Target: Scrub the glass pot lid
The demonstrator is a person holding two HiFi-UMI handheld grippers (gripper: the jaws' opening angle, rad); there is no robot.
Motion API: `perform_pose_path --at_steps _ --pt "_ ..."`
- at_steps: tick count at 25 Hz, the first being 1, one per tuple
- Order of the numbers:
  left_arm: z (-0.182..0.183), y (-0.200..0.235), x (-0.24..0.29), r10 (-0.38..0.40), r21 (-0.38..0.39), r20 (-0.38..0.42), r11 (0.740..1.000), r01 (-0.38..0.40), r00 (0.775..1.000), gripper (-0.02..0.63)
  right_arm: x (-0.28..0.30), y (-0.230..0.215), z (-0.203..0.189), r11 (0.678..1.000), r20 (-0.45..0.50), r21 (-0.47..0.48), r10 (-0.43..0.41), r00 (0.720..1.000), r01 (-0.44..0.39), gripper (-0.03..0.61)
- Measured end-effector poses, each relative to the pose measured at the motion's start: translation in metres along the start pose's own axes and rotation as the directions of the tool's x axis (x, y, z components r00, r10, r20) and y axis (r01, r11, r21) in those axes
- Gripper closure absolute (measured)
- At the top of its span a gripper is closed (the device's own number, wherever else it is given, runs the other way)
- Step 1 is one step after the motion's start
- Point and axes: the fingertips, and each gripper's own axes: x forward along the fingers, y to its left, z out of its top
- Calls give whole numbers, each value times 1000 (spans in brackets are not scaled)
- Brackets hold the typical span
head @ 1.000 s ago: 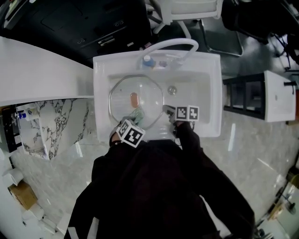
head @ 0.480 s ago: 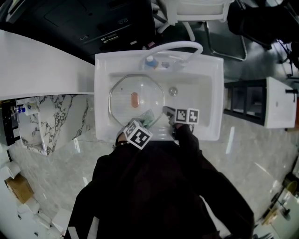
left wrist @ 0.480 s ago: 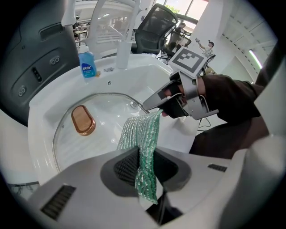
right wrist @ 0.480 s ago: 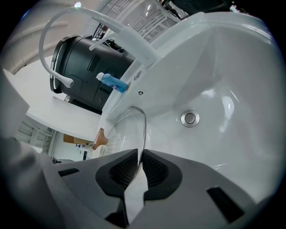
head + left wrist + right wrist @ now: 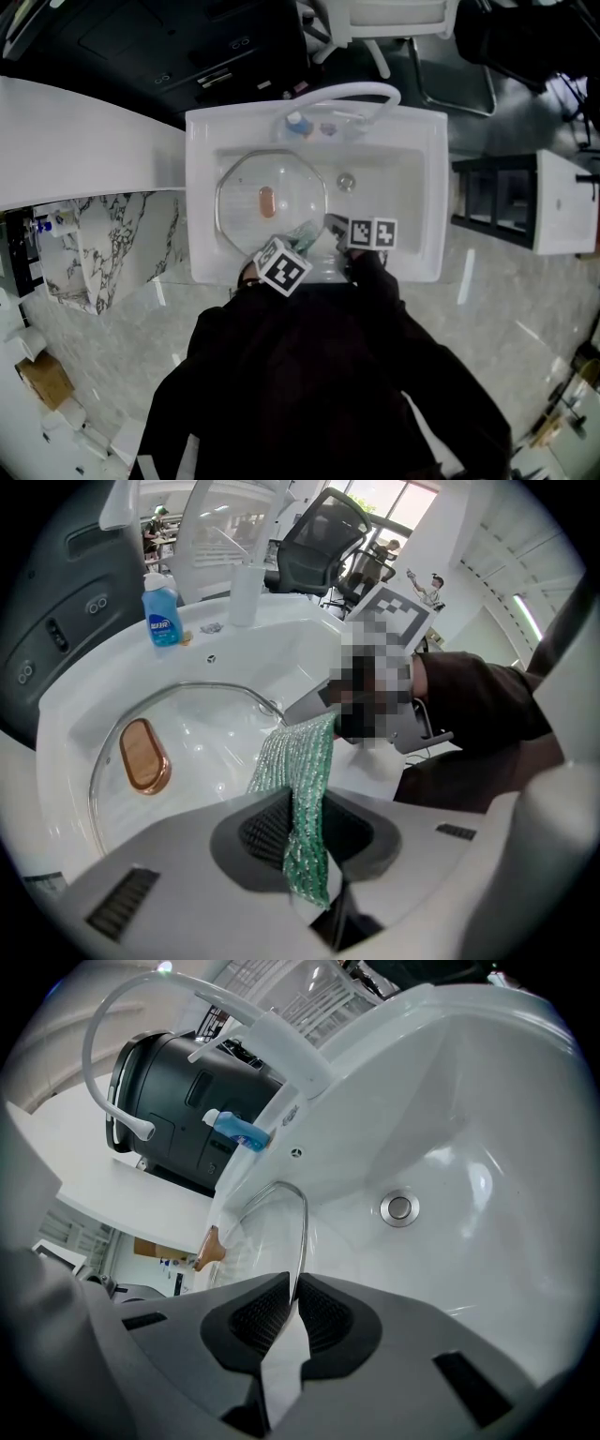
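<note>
Two grippers are meeting at the near edge of the glass pot lid (image 5: 281, 178), which is lying in the left half of the white sink (image 5: 417, 192). It is a clear, round lid with a metal rim and an oval brown knob (image 5: 266, 200) facing up at its centre. I am seeing the basin floor straight through the glass.

I am clamping my right gripper (image 5: 293, 1309) on the lid's rim: its jaws are nearly together, with the thin metal edge running up from between the pads. I am pinching a green mesh scrub cloth (image 5: 302, 789) in my left gripper (image 5: 305, 841), whose jaws are closed on it. The cloth's free end is draping forward onto the lid's near right edge, just beside the right gripper.

Besides the lid, the basin is holding only its drain (image 5: 399, 1207), to the lid's right. A blue dish-soap bottle (image 5: 163, 618) is standing on the back ledge by the white faucet (image 5: 349, 89).

Compared with a second ago, I am carrying the left gripper and its cloth rightward along the rim, closer to the right gripper, which is keeping its hold.
</note>
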Motion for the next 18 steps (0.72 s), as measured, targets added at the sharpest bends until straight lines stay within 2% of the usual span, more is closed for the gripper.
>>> perform_pose_path --at_steps 3,5,11,15,18 --pt "12 -6 -5 -38 -21 35 999 38 999 545 1 -1 -1 1000 -2 -4 4 1000 -4 548" --pt "26 -2 -18 -30 -37 81 999 33 996 545 1 -1 -1 1000 -6 -2 9 1000 -9 551" --pt "58 30 -65 59 -66 183 997 -47 981 548 1 -3 -3 1000 -18 0 11 1000 -11 552" --pt "70 63 -86 147 -88 204 987 -131 968 548 1 -3 -4 1000 -26 1 12 1000 -12 552" --pt "79 83 -95 159 -124 229 983 -133 960 548 1 -3 -4 1000 -27 0 14 1000 -14 554"
